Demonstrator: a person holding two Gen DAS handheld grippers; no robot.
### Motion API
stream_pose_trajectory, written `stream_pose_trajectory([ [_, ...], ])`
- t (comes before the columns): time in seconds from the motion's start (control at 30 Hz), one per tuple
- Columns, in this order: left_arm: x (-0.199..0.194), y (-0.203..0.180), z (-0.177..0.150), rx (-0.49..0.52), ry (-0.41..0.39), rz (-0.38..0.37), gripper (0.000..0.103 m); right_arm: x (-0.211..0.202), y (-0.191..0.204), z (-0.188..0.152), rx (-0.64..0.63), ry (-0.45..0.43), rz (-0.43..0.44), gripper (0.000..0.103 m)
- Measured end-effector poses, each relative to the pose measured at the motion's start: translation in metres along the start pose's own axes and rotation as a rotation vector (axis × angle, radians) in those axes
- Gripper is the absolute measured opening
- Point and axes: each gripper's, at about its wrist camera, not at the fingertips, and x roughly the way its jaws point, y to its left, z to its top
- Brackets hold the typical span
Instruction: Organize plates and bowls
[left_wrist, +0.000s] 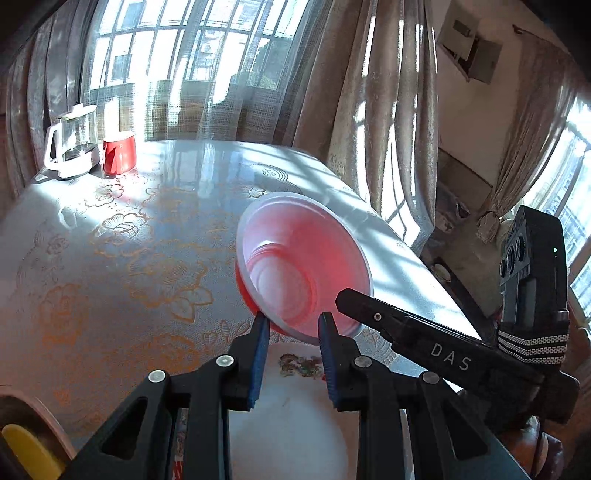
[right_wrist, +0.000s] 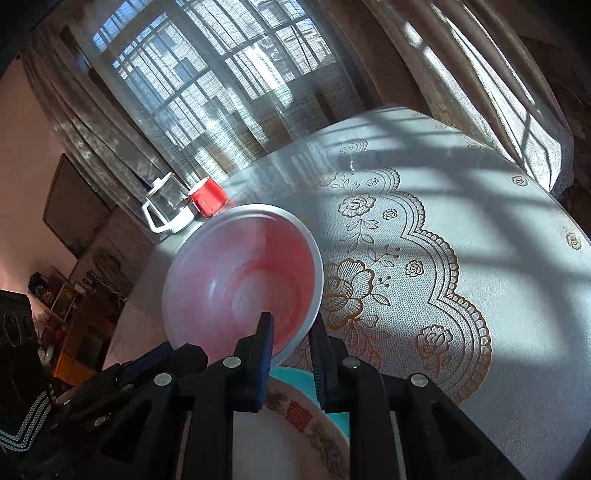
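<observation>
A plastic bowl (left_wrist: 295, 266), red outside and pale pink inside, hangs tilted above the table, held by its rim from two sides. My left gripper (left_wrist: 293, 319) is shut on the near rim, one blue pad outside the wall and one inside. From the right, my right gripper (left_wrist: 347, 299) clamps the rim. The right wrist view shows that bowl (right_wrist: 240, 280) with the right gripper (right_wrist: 291, 325) shut on its lower rim and the left gripper (right_wrist: 181, 349) at its lower left. Under the bowl lies a white patterned plate (left_wrist: 295, 413), resting on a teal plate (right_wrist: 295, 376).
The table (left_wrist: 110, 258) wears a white cloth with gold flowers. A glass kettle (left_wrist: 74, 147) and a red mug (left_wrist: 119, 153) stand at its far left corner. Curtains and barred windows lie behind. The table's right edge (left_wrist: 424, 266) drops off close to the bowl.
</observation>
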Motion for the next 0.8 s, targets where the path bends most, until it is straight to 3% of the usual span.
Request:
stream_pose_trajectory([
  [0.8, -0.109, 0.083, -0.079, -0.156, -0.075, 0.113, 0.027, 0.003, 0.113, -0.073, -0.169, 0.103, 0.151, 0.016],
])
